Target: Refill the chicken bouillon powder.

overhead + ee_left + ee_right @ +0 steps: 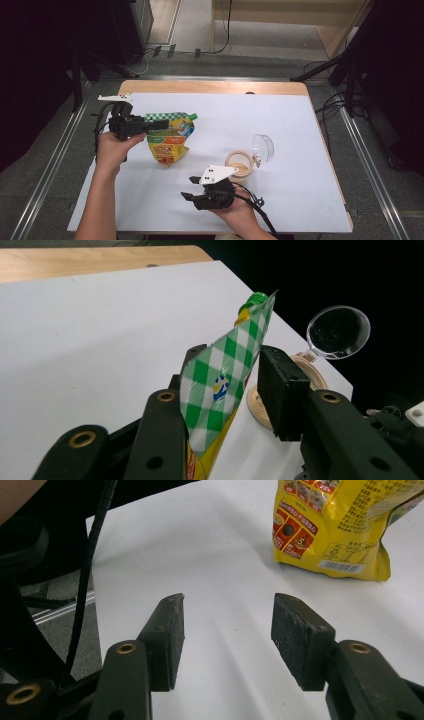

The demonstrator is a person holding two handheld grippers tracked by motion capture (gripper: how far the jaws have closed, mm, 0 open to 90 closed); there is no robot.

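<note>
A yellow snack pouch with a green checked top and a green cap lies on the white table. My left gripper is at its top edge. In the left gripper view the checked flap stands between the jaws of the left gripper and leans on one of them; the other pad stands clear of it, so the gripper is open. My right gripper rests near the front edge, open, with nothing between its jaws. The pouch's lower end lies ahead of it.
A round beige container with its clear hinged lid swung up sits right of the pouch, also seen as the container and lid. Wooden table edge at the back; metal rails flank the table.
</note>
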